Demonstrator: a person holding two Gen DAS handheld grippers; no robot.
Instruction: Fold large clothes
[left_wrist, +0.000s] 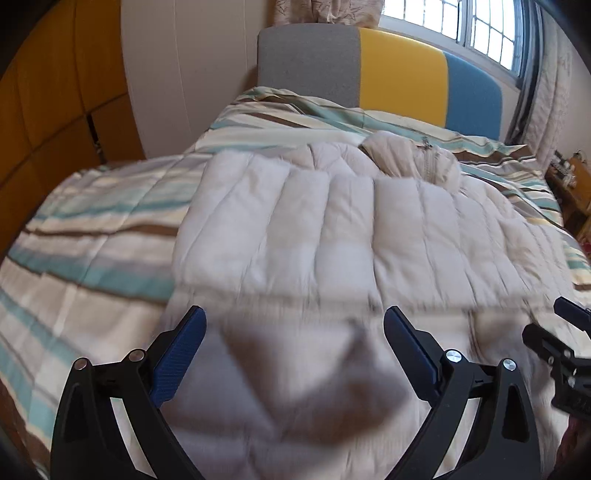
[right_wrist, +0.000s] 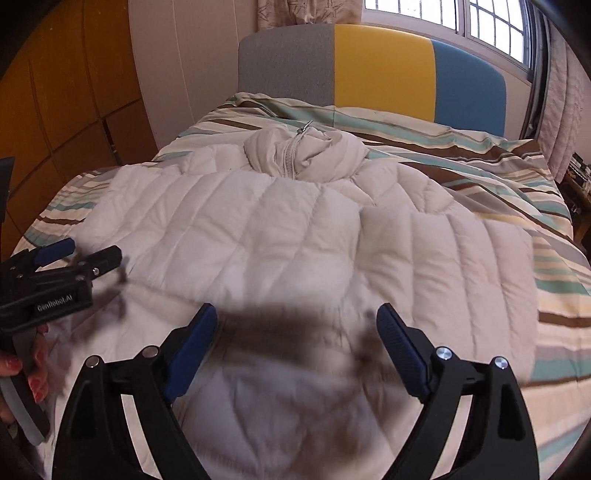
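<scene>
A cream quilted puffer jacket (left_wrist: 332, 221) lies flat on the bed, collar and zipper toward the headboard; it also shows in the right wrist view (right_wrist: 280, 236). Both sleeves are folded in over the body. My left gripper (left_wrist: 295, 325) is open and empty, just above the jacket's near hem on its left side; it also shows in the right wrist view (right_wrist: 79, 251). My right gripper (right_wrist: 297, 321) is open and empty above the near hem at its middle; its tip also shows at the right edge of the left wrist view (left_wrist: 569, 314).
A striped quilt (left_wrist: 96, 236) covers the bed. A grey, yellow and blue headboard (right_wrist: 380, 70) stands at the far end under a window. Orange wardrobe doors (right_wrist: 66, 92) stand on the left. A wooden side table (left_wrist: 572, 184) with small items stands on the right.
</scene>
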